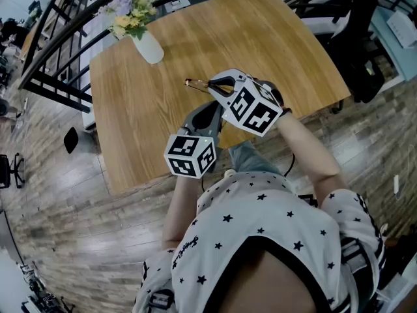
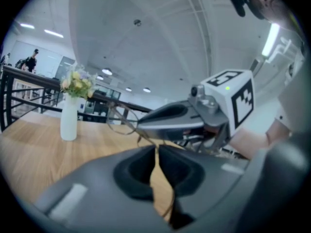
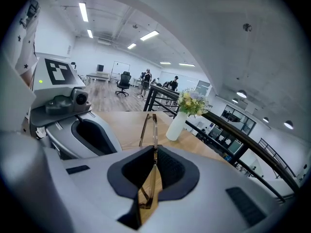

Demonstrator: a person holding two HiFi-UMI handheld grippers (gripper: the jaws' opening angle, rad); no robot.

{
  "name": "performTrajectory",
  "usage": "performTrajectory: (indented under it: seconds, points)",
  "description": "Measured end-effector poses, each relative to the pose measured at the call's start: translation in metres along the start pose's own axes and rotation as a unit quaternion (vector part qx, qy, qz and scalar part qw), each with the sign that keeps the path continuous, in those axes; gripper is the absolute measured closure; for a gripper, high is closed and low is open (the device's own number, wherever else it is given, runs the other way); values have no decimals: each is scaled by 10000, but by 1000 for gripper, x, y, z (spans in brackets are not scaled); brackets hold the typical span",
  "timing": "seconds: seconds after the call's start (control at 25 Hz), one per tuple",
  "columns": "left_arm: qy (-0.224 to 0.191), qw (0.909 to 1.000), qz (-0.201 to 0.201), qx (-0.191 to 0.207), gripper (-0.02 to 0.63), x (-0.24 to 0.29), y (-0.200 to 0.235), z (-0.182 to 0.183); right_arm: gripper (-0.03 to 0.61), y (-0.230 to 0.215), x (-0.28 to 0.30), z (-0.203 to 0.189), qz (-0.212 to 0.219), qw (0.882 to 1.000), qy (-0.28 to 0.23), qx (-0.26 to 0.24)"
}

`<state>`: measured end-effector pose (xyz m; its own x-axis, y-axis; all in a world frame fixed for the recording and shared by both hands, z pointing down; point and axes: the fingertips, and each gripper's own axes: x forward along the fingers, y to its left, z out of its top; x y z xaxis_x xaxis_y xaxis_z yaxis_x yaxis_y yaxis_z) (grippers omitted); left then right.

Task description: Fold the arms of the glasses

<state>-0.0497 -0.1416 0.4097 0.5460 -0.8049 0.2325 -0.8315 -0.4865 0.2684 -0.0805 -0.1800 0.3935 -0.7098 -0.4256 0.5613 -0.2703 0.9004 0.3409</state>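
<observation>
A light wooden table (image 1: 150, 109) with rounded corners and a long straight grain stands on a grey-brown plank floor (image 1: 71, 233). A white vase (image 1: 149, 47) stands upright on the tabletop, near its far left corner and close to the far edge. It holds a small bunch of pale purple and yellow flowers (image 1: 130, 8) with green leaves.

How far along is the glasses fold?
Done: the glasses are up off the table, with the right gripper shut on them. In hand: the left gripper is shut on one thin arm, which looks unfolded. Left: swing that arm in, then the other one. I can't tell the other arm's state.
</observation>
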Motion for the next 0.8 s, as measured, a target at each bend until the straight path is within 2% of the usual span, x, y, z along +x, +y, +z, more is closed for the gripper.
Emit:
performTrajectory:
  seconds: [0.44, 0.8]
  points:
    - [-98, 9997, 193, -129, 553, -21, 15, -3, 558, -29, -8, -6, -338, 9993, -7, 180]
    - [92, 9997, 180, -118, 484, -26, 16, -18, 558, -52, -18, 1, -547, 9981, -85, 264]
